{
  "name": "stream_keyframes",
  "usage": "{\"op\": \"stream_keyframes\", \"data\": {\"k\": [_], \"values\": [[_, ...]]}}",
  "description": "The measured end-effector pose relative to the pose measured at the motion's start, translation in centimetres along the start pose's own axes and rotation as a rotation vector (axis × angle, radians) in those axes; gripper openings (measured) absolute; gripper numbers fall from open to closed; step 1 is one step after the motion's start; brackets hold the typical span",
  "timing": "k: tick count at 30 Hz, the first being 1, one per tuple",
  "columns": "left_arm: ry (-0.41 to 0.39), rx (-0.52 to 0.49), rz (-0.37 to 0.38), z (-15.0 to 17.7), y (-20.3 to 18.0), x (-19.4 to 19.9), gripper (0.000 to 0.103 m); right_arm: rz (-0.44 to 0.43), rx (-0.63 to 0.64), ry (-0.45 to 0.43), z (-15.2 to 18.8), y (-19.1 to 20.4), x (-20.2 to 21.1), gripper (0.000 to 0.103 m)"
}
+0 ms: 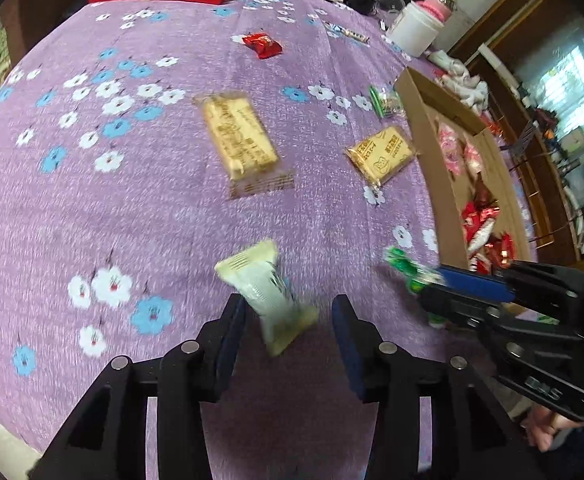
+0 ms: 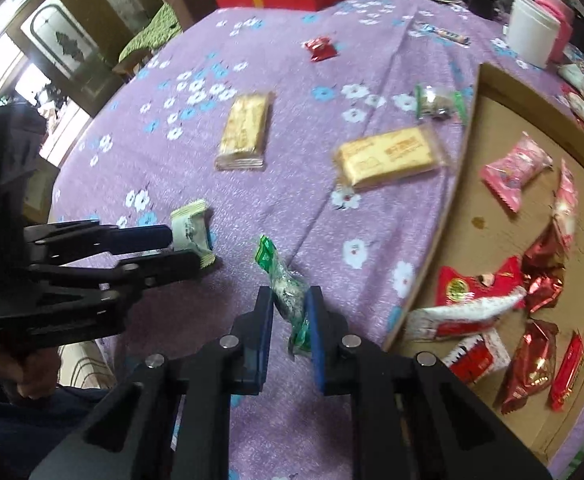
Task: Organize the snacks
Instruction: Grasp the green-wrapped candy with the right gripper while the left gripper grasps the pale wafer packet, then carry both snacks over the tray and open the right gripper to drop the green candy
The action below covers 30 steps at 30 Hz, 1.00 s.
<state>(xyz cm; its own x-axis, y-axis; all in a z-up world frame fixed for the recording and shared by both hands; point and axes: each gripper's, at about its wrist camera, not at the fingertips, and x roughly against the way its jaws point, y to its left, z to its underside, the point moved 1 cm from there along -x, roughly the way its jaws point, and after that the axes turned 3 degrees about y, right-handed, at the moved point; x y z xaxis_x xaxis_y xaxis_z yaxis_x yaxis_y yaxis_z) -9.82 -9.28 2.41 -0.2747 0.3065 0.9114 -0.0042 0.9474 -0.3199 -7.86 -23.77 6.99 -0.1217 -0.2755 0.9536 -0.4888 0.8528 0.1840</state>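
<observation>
On my left, I am bringing my left gripper [image 1: 288, 320] around a pale green snack packet [image 1: 266, 294] lying on the purple flowered tablecloth [image 1: 132, 200]. The fingers are standing wide apart with the packet between them; the left pad looks close to its edge, the right pad well clear, so I am holding nothing there yet. To do this well I judge I should be centring the packet between the pads before squeezing, and closing gently, since the wrapper looks soft and crushable.

Further right, my right gripper [image 2: 290, 312] is pinching a green-ended wrapped candy [image 2: 288, 292] at its middle, fingers nearly together, the twisted ends sticking out above and below. The cardboard box [image 2: 467, 152] is just to the right, already holding pink and red sweets [image 2: 487, 300]. I judge I should be keeping the pinch steady and lifting clear over the box wall before letting go.
</observation>
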Motion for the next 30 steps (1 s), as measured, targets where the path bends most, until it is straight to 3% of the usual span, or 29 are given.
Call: {"op": "stream_keyframes", "data": {"k": [3,9,17,30], "values": [[0.001,-0.021,-0.039,-0.6,-0.4,-0.8,0.021,-0.007,-0.011,-0.023,0.4,-0.6,0.8,0.016],[-0.049,-0.099,-0.086,-1.2,-1.4,-1.1,0.019,-0.02,-0.087,-0.048,1.2,-2.5,1.8,0.016],[-0.081,-0.129,-0.001,-2.0,-1.7,0.2,0.019,-0.035,-0.168,-0.077,1.2,-3.3,2.6,0.016],[-0.085,-0.175,0.048,-3.0,-2.4,1.2,0.018,-0.029,-0.295,-0.126,2.0,-5.0,4.0,0.016]]}}
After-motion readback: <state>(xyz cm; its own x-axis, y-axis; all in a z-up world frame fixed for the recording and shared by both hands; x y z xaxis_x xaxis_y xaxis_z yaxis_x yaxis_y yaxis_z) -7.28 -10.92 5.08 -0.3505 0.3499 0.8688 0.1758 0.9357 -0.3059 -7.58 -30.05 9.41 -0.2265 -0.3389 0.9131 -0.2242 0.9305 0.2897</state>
